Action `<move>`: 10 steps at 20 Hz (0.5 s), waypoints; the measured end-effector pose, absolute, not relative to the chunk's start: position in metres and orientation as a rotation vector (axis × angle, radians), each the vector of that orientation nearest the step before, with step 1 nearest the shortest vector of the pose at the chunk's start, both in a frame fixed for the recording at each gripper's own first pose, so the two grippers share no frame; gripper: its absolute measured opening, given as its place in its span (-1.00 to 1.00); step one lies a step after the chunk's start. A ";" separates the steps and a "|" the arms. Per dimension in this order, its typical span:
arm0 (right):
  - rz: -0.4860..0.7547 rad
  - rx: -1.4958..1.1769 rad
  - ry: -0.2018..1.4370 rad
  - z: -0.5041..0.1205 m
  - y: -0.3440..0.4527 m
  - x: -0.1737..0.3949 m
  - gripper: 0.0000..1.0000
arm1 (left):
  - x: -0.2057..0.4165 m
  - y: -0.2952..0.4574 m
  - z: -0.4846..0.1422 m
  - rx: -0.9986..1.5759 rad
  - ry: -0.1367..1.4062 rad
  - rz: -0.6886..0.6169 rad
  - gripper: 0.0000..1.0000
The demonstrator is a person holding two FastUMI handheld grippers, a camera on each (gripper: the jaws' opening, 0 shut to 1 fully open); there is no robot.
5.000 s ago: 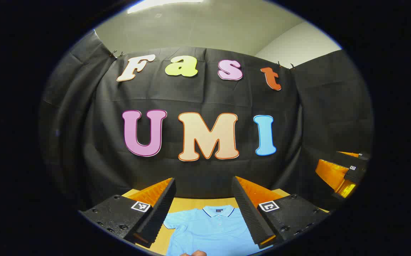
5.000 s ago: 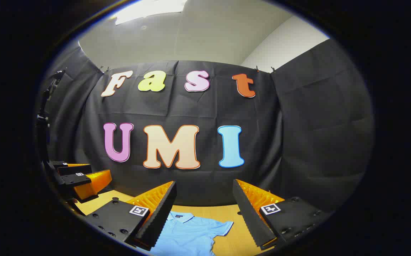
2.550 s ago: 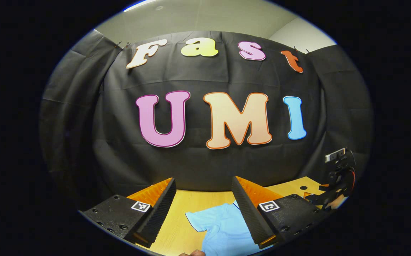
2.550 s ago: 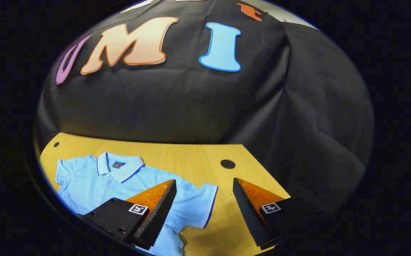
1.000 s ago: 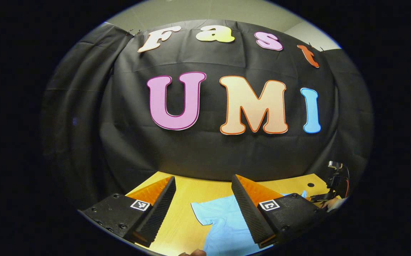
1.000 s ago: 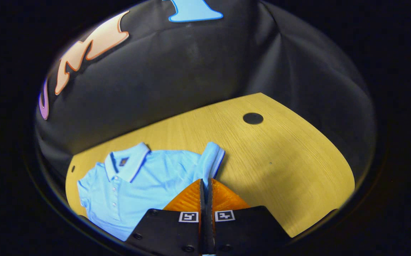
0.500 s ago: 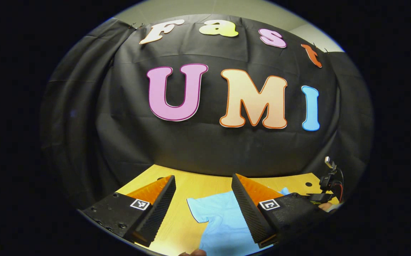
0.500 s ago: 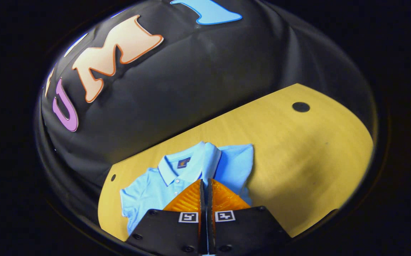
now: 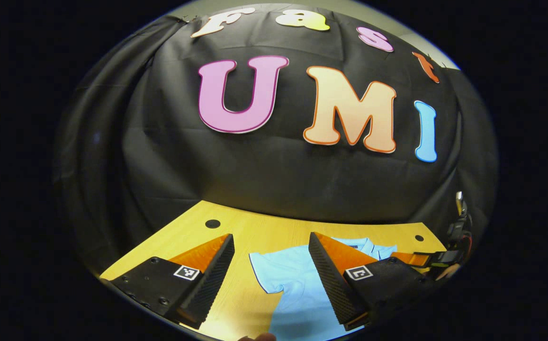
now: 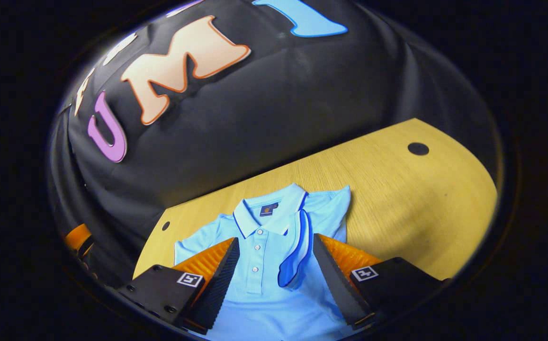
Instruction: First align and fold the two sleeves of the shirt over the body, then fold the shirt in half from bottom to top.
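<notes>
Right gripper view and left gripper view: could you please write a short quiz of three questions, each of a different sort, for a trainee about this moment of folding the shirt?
1. True or false: the right gripper is shut on a sleeve.
2. Multiple choice: the sleeve on the side of the right gripper is A) flat on the table, B) folded over the body of the shirt, C) hanging off the edge.
3. Short answer: in the left gripper view, what lies between the fingers of the left gripper?

Key
1. False; its jaws stand apart.
2. B
3. The other sleeve, spread flat on the table.
</notes>
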State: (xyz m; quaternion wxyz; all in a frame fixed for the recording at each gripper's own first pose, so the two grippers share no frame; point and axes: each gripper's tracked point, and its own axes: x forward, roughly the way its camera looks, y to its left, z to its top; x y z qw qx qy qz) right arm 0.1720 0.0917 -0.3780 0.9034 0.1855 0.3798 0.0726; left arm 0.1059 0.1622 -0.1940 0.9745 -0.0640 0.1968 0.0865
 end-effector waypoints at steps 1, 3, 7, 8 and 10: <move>0.167 0.354 0.769 -0.367 0.088 0.166 0.95 | 0.112 0.163 -0.203 -0.138 0.408 0.173 0.90; 0.184 0.280 0.726 -0.348 0.076 0.149 0.95 | 0.123 0.165 -0.220 -0.159 0.419 0.168 0.91; 0.171 0.211 0.701 -0.325 0.041 0.106 0.95 | 0.145 0.164 -0.269 -0.166 0.509 0.164 0.90; 0.154 0.213 0.711 -0.326 0.030 0.095 0.95 | 0.150 0.162 -0.280 -0.179 0.522 0.162 0.89; 0.101 0.218 0.727 -0.327 0.007 0.076 0.95 | 0.158 0.162 -0.307 -0.202 0.559 0.171 0.90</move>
